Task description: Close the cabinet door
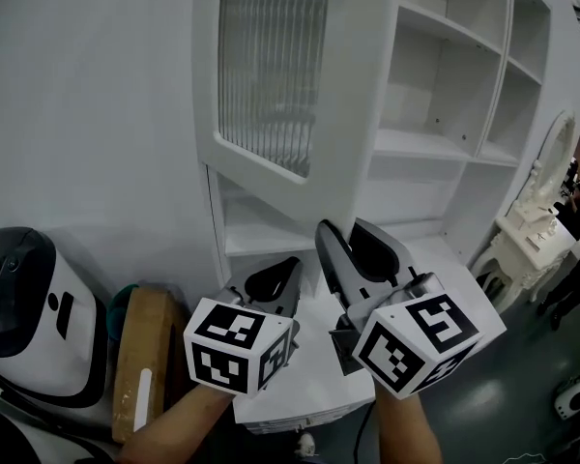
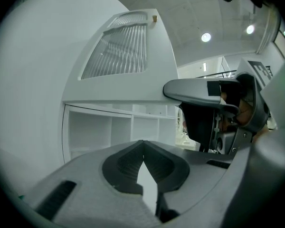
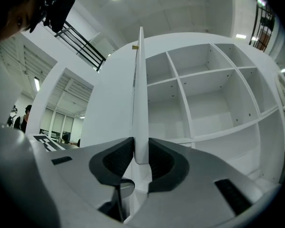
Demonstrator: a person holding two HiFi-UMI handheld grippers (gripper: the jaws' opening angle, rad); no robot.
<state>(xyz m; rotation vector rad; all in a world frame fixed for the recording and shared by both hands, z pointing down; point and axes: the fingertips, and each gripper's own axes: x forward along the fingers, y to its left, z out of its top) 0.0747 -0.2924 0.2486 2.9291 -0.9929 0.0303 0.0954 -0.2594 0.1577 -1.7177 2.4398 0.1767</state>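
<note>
Door [image 1: 271,66] is standing swung well out from the cabinet [image 1: 445,153], its ribbed pane facing the wall side and the shelves [image 1: 420,143] lying bare behind it. Seen from the right gripper view, the door is showing edge-on. The right gripper [image 1: 346,228] is pinching the door's lower free edge, one pad sitting on each face of the panel. The left gripper [image 1: 285,264] is hanging just beside it, pressed together on nothing and taking no part.

Closing is looking barely begun: the grip is on, but the door is nowhere near the cabinet front. The next move is calling for a steady sideways sweep along the hinge's arc toward the shelves. The wrist should be turning with the panel so the pads are not twisting off the thin edge. Near the frame the claw needs to be letting go and pushing flat, or it risks getting caught between door and cabinet.
</note>
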